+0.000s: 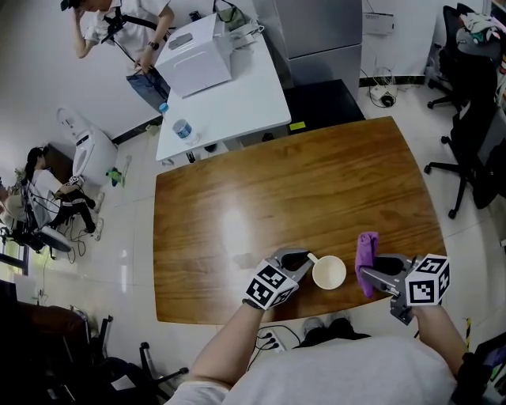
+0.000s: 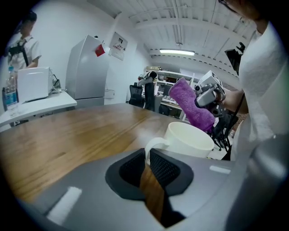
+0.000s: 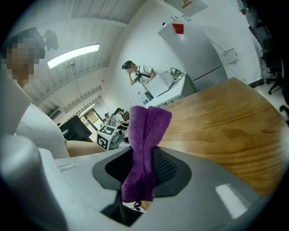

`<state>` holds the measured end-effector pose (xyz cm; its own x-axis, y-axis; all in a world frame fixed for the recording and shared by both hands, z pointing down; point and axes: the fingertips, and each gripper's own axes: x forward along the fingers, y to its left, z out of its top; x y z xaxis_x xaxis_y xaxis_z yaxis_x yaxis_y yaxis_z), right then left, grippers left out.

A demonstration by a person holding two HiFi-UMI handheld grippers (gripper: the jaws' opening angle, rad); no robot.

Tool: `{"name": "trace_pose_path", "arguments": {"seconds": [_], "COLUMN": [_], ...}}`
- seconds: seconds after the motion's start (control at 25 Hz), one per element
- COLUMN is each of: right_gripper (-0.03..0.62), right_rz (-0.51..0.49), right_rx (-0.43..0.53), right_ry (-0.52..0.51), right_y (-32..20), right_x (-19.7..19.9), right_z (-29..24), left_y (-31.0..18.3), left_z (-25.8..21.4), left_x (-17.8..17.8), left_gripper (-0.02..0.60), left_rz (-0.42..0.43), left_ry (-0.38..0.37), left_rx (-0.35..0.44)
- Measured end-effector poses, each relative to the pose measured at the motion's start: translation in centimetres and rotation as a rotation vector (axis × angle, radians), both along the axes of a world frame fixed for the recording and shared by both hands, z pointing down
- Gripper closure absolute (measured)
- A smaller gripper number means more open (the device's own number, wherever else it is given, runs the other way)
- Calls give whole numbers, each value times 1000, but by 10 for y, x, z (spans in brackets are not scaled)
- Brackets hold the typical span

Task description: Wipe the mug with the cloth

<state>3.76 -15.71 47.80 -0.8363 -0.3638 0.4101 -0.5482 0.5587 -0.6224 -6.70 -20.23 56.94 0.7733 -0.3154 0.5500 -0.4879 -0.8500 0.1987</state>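
Note:
A white mug [image 1: 329,273] stands upright on the wooden table [image 1: 300,182] near its front edge. My left gripper [image 1: 304,259] is shut on the mug's handle [image 2: 153,145], which runs into the narrow gap between the pads, with the mug's body [image 2: 189,140] just beyond the fingertips. My right gripper [image 1: 370,273] sits right of the mug, shut on a purple cloth [image 1: 367,253]. The cloth [image 3: 144,135] stands folded up out of the jaws [image 3: 142,167] and hangs a little below them. From the left gripper view the cloth [image 2: 194,108] is just behind the mug's rim.
A white table [image 1: 229,87] with a white box and a water bottle [image 1: 183,129] stands beyond the wooden table. Black office chairs [image 1: 474,142] are at the right. A person [image 1: 118,24] stands at the far left, and a grey fridge at the back.

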Motion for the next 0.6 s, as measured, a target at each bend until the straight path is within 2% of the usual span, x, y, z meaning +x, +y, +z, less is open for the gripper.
{"name": "trace_pose_path", "arguments": {"seconds": [0.32,0.6], "right_gripper": [468,468], "right_rz": [-34,-101], "right_rx": [11,26], "right_ry": [8,-4], "right_y": [-23,-64], "right_x": [-10,-29], "right_z": [6,13], "left_y": [-2,-4], "left_z": [1,1], "left_x": [-1,0], "left_gripper": [551,548], "left_rz": [-9,-27], "left_ry": [17,33], "left_rx": [-10,-27]}}
